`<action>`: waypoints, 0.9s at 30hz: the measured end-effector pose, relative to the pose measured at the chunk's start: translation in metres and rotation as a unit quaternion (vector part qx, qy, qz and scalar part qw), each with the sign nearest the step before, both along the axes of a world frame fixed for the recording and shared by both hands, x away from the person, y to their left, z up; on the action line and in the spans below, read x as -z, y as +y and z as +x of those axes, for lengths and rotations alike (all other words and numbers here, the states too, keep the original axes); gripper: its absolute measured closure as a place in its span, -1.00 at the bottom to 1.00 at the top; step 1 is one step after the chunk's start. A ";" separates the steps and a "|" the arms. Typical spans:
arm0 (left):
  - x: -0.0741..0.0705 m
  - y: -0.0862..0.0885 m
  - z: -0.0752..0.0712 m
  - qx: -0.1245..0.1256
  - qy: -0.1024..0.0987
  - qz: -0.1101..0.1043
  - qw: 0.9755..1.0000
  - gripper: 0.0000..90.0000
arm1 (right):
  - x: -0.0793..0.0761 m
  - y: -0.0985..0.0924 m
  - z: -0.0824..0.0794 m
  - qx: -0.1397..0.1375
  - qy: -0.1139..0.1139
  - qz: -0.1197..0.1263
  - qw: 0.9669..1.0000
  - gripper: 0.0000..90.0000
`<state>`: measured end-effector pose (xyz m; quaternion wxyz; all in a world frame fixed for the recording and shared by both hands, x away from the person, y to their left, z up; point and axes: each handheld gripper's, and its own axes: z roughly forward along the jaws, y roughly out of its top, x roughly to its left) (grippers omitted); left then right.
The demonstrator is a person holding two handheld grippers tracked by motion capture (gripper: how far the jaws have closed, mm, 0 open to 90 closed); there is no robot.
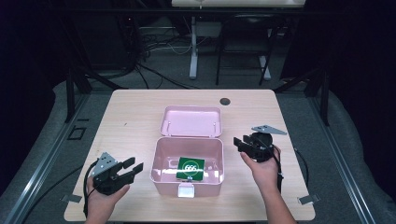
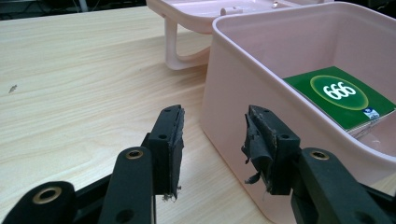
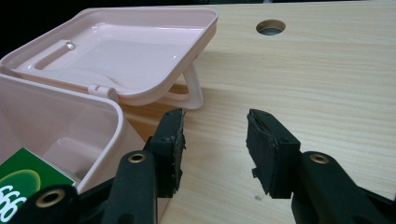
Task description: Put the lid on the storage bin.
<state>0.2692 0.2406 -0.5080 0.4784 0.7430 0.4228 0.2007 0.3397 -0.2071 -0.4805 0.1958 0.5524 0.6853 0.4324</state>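
Lab or recording studio: black curtains, metal frame rails (image 1: 44,154), floor cables (image 1: 154,46), lone wooden table (image 1: 130,116).

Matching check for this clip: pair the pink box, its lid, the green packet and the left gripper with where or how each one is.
1 pink box
2 lid
3 green packet
4 left gripper

a lying inside the box
b jaws open, left of the box
c swung back flat behind the box
d open on the table, between both grippers

Pairs: 1-d, 2-c, 3-a, 4-b
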 end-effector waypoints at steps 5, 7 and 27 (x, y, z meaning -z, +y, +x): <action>0.000 -0.001 -0.001 0.002 0.003 0.001 1.000 0.24 | 0.001 0.001 0.000 -0.001 0.000 -0.001 1.000 0.24; 0.000 -0.001 -0.001 0.003 0.003 0.000 1.000 0.24 | 0.001 0.001 0.001 -0.002 0.001 -0.003 1.000 0.24; -0.009 -0.015 0.000 0.044 0.011 0.001 0.999 0.29 | -0.008 0.015 0.005 -0.041 0.010 -0.038 0.998 0.30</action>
